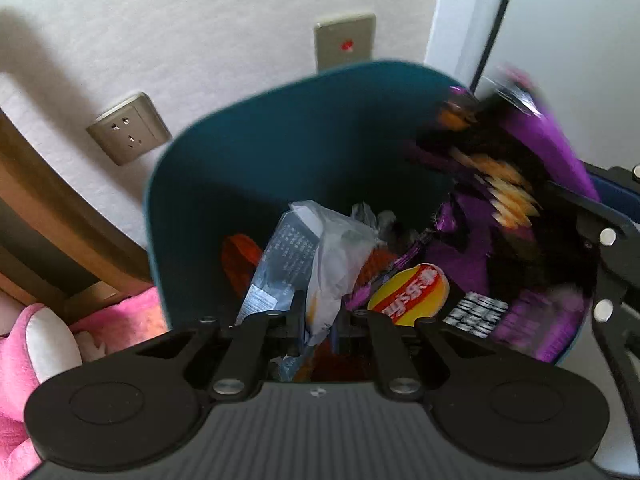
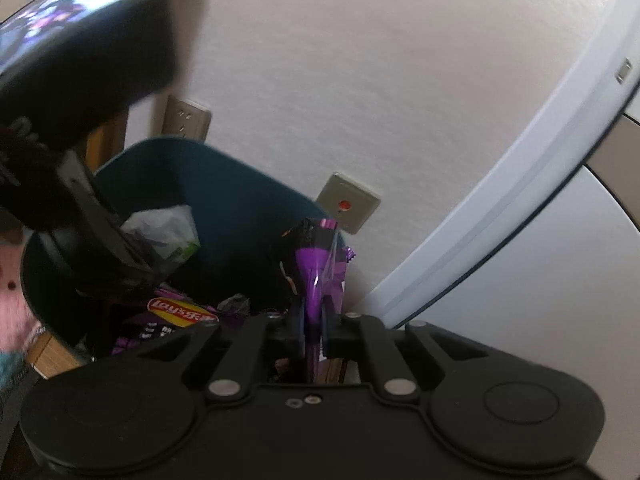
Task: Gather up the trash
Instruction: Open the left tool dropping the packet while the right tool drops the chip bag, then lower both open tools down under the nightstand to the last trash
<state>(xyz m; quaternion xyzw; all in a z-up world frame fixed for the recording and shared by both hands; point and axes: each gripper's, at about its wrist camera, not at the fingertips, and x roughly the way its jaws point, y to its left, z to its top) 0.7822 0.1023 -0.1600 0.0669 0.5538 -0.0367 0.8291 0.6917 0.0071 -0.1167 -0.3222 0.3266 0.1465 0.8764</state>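
Note:
A dark teal trash bin (image 1: pixel 288 128) stands against the wall and holds several wrappers. My left gripper (image 1: pixel 318 320) is over its near rim, shut on a white and grey plastic wrapper (image 1: pixel 340 256) that hangs into the bin. My right gripper (image 2: pixel 314 322) is shut on the edge of a purple Lay's chip bag (image 2: pixel 316 264) at the bin's right rim (image 2: pixel 224 164). The chip bag (image 1: pixel 520 208) lies half inside the bin in the left wrist view, with the right gripper's arm (image 1: pixel 608 240) behind it.
Wall sockets (image 1: pixel 128 128) and a switch plate with a red light (image 1: pixel 346 42) sit on the white wall behind the bin. A pink plush (image 1: pixel 48 320) lies at the left, next to wooden furniture (image 1: pixel 44 208). A white door frame (image 2: pixel 500 200) is at the right.

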